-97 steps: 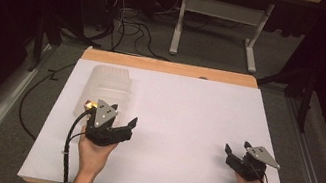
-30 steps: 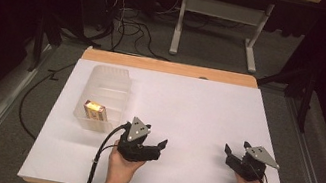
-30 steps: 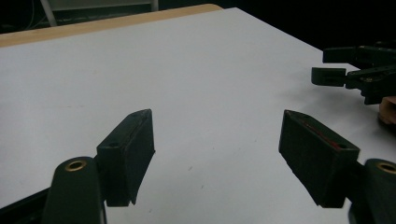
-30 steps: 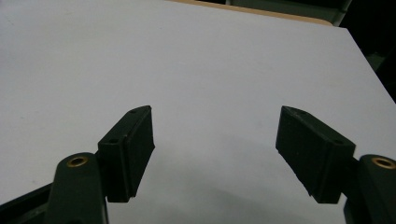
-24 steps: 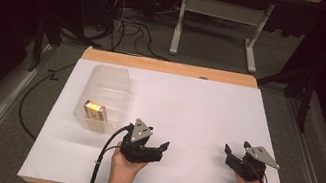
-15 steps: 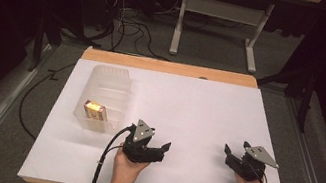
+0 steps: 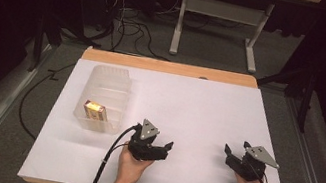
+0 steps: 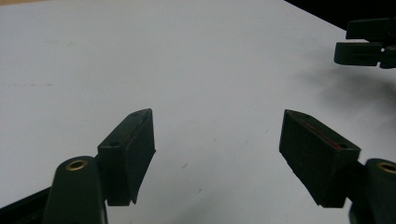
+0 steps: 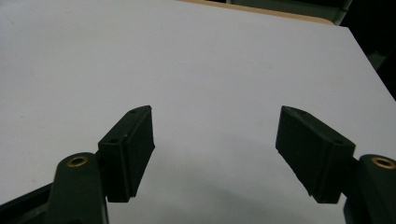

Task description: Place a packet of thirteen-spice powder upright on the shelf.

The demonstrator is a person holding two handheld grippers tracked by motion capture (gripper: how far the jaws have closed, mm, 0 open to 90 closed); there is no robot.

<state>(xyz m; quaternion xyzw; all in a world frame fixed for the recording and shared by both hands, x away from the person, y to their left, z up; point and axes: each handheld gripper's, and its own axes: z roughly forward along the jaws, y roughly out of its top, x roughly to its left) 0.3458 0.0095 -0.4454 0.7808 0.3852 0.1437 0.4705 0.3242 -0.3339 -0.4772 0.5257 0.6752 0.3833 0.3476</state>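
High view first: I see a clear plastic bin (image 7: 103,97), a rounded rectangle with thin translucent walls, sitting on the left part of the white table (image 7: 198,108). Inside the bin, toward its near end, lies a small box (image 7: 95,109), flat and rectangular, yellow and tan with a light top face. My left gripper (image 7: 157,146) rests on the table to the right of the bin and nearer me, close by but not touching it, with a grey three-cornered plate on top and a black cable trailing back. My right gripper (image 7: 236,153) sits far to the right of the bin, near the table's right edge.

Left gripper view: my two matte black, wedge-shaped jaws stand spread wide over smooth white tabletop, nothing between them. The other gripper's black jaws (image 8: 369,44) show at the upper right.

Right gripper view: my right jaws are likewise released, blocky and dull black, gaping over bare white surface with nothing gripped.
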